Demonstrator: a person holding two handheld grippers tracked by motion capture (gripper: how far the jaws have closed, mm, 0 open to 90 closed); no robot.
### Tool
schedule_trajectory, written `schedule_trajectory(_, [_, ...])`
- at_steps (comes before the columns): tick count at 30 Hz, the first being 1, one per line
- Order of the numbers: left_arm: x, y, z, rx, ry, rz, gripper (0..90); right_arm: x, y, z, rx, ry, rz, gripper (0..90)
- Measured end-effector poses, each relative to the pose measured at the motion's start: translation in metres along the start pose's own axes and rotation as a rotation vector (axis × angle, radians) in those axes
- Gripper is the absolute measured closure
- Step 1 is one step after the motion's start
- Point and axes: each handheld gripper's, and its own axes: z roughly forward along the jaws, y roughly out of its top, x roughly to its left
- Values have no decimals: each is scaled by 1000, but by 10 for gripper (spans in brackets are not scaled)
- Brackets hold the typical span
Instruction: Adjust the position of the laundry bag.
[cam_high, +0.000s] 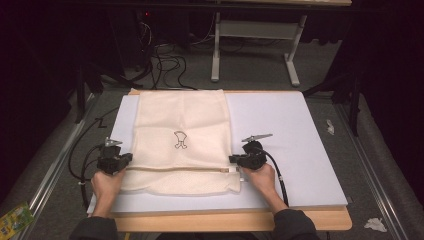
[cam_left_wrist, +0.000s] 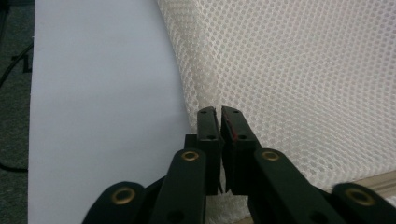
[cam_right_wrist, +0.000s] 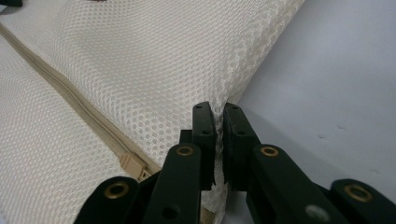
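A cream mesh laundry bag (cam_high: 181, 142) is lying flat on the pale sheet covering the table (cam_high: 295, 150), left of centre, its zipper (cam_right_wrist: 70, 100) running across near the person's edge. The left gripper (cam_high: 116, 161) is clamping the bag's left edge and the right gripper (cam_high: 246, 159) is clamping its right edge, each at about the height of the zipper line; in both gripper views the black jaws are standing pressed together with a fold of mesh pinched between them. Judging from this, the step in hand is lifting or folding the bag by its two sides, and doing it well is calling for both hands moving together at the same pace, keeping the cloth taut between them so the thin mesh is not slipping from the narrow bite or bunching. A small outlined drawing (cam_high: 179, 139) is sitting on the middle of the bag; no writing is readable on it.
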Motion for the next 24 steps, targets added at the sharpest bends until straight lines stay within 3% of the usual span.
schedule_trajectory(8, [-6, 8, -3, -4, -47, 2, 900, 1, 8, -10, 17, -10, -27, 884])
schedule_trajectory(13, [-16, 17, -3, -12, -99, -1, 900, -8, 9, -20, 37, -18, 4, 888])
schedule_trajectory(24, [-41, 38, -1, -50, -168, 24, 900, -27, 6, -50, 5, -67, 12, 890])
